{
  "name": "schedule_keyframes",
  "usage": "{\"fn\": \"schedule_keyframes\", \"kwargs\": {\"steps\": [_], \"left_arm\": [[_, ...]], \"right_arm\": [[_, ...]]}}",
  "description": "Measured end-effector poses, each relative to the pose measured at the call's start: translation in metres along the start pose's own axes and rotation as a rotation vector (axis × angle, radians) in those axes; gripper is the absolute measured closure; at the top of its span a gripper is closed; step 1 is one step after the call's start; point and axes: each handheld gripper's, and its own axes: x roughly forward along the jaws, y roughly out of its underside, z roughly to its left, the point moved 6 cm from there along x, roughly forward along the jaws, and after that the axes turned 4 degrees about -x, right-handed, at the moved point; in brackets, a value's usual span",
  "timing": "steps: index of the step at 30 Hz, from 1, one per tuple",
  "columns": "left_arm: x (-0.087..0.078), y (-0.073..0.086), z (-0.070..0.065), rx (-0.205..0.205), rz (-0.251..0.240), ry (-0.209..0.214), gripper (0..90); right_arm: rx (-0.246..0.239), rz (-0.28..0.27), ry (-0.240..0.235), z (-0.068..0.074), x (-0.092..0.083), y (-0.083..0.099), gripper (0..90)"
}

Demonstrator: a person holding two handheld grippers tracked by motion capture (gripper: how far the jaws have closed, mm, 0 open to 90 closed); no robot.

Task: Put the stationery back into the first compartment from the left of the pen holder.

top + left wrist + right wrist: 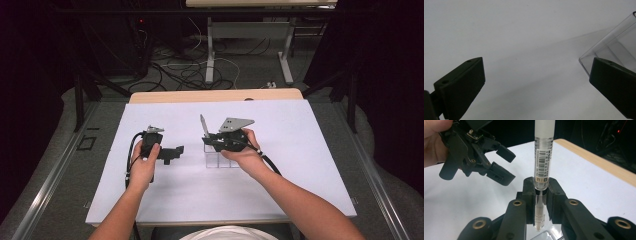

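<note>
White table [165, 200], right gripper [541, 188] clamped on an upright pen [544, 157] over a clear box [220, 160], left gripper [176, 151] beside it, jaws apart, holding nothing.

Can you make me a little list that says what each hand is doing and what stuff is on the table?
surface: white sheet over a wooden table
right gripper: shut on a pen, held upright, tip down
pen: clear barrel with a barcode label, white cap end up
below the pen: clear plastic box
left gripper: open, nothing between its fingers, beside the box
</note>
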Motion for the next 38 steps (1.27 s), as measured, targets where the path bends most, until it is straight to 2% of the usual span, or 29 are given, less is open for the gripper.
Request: {"fn": "schedule_keyframes", "kwargs": {"steps": [2,4,9,12,13,18,21,24,25,30,32,36,38], "left_arm": [[-0.001,-0.001,0.001,0.004,-0.004,-0.005,0.2],[-0.001,-0.001,0.001,-0.009,-0.011,-0.005,0.2],[-0.002,-0.002,0.001,-0.007,-0.018,-0.005,0.2],[-0.002,-0.002,0.001,-0.008,-0.020,-0.003,0.2],[-0.002,-0.002,0.000,-0.008,-0.024,0.002,0.2],[-0.003,-0.002,0.001,-0.004,-0.026,0.001,0.2],[-0.003,-0.002,0.001,-0.007,-0.027,0.004,0.2],[-0.004,-0.002,0.001,-0.018,-0.026,0.007,0.2],[-0.004,-0.002,0.001,-0.020,-0.027,0.008,0.2],[-0.004,-0.002,0.001,-0.023,-0.027,0.006,0.2],[-0.004,-0.002,0.002,-0.022,-0.030,0.005,0.2],[-0.005,-0.003,0.004,-0.024,-0.035,0.001,0.2],[-0.006,-0.003,0.005,-0.030,-0.038,0.004,0.2]], "right_arm": [[-0.005,0.023,0.004,0.000,0.000,0.002,79.3],[-0.002,0.019,0.008,-0.001,0.000,0.003,79.3],[0.007,0.035,0.009,-0.005,0.000,0.006,78.7],[0.051,0.018,0.014,-0.005,-0.003,0.006,70.0],[0.051,0.026,0.014,-0.006,-0.005,0.006,67.3],[0.050,-0.007,0.035,-0.011,-0.021,0.004,56.1],[0.029,-0.010,0.075,-0.017,-0.033,0.005,50.0],[0.069,-0.029,0.085,-0.021,-0.045,0.007,43.6],[0.082,-0.030,0.099,-0.023,-0.049,0.009,40.9],[0.077,-0.029,0.163,-0.035,-0.071,0.017,27.0],[0.091,-0.016,0.213,-0.041,-0.081,0.023,20.8],[0.082,0.021,0.288,-0.054,-0.097,0.036,16.0],[0.094,0.046,0.323,-0.060,-0.106,0.042,15.6]]}}
